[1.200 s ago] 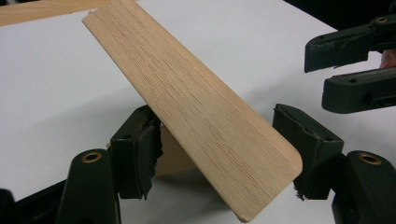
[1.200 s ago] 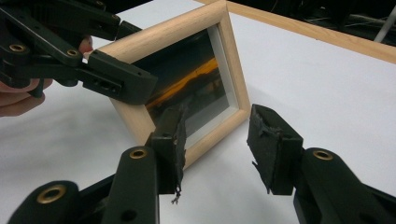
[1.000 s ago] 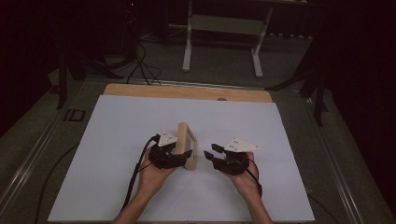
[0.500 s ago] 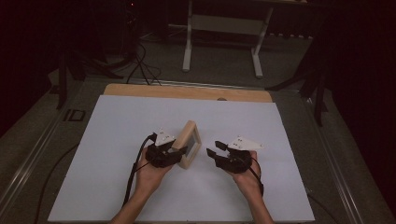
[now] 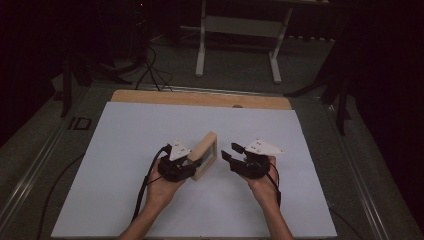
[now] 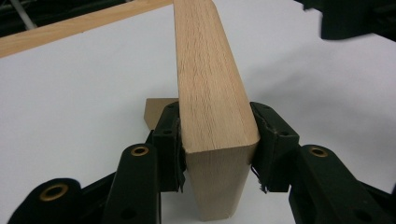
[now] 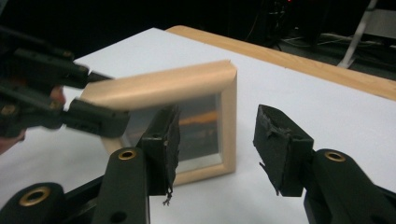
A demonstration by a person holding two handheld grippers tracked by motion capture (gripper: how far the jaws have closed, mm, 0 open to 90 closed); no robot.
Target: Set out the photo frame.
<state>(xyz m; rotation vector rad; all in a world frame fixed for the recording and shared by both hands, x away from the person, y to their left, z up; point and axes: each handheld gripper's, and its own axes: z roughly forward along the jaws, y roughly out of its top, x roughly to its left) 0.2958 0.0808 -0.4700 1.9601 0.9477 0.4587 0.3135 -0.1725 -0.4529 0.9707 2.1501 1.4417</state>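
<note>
Wooden picture frame (image 5: 205, 155) standing tilted on the white counter (image 5: 125, 135), near the middle of the sheet and toward its front half. The left gripper (image 6: 215, 140) is clamping the frame's near edge, one pad pressing each face; its jaws have just been closing, with the frame between them. A tan stand piece (image 6: 152, 112) is peeking out behind the frame's left face in the left gripper view, mostly hidden by the jaw. The frame's far end is running out of the top of that view. The right gripper (image 5: 233, 152) is sitting just to the right of the frame, jaws standing wide apart and holding nothing; they have just been opening, with nothing between them. In the right gripper view its nearer jaw is covering part of the glass, and the picture behind the glass is too dim to read beyond an orange band (image 7: 198, 119). The left gripper is blurred there and is covering the frame's left corner. Bare white sheet is lying open on all sides of the frame; the counter's wooden edge strip (image 5: 200, 98) is well behind it, the surroundings beyond being dark.
</note>
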